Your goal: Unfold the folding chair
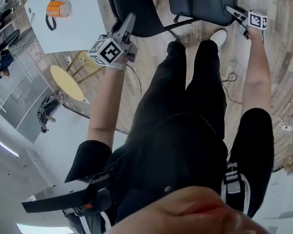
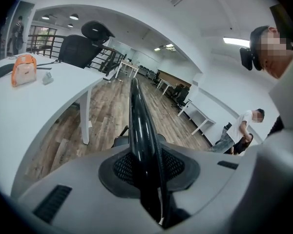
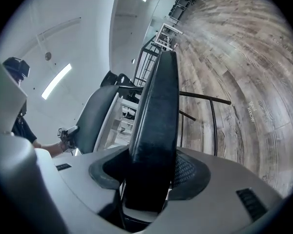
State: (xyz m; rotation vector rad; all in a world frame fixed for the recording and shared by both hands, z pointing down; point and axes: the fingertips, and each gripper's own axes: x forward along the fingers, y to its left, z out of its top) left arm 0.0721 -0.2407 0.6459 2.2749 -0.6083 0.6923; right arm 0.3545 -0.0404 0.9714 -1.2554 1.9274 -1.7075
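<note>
The folding chair stands on the wood floor at the top of the head view, its glossy black backrest [image 1: 136, 6] on the left and its padded seat [image 1: 200, 1] on the right. My left gripper [image 1: 128, 22] is shut on the backrest's edge. In the left gripper view that thin black panel [image 2: 139, 126] runs straight out from between the jaws of the left gripper [image 2: 149, 182]. My right gripper [image 1: 233, 11] is shut on the seat's right edge. The thick dark cushion [image 3: 158, 96] fills the gap of the right gripper [image 3: 149, 179], with thin black frame bars [image 3: 205, 99] beyond it.
A white table [image 1: 73, 30] with an orange bag [image 1: 57, 8] stands at the left, and a round yellow stool [image 1: 67, 82] is below it. My legs in black trousers [image 1: 185, 106] stand right behind the chair. A cable [image 1: 230, 79] lies on the floor. A person [image 2: 241, 128] stands far off.
</note>
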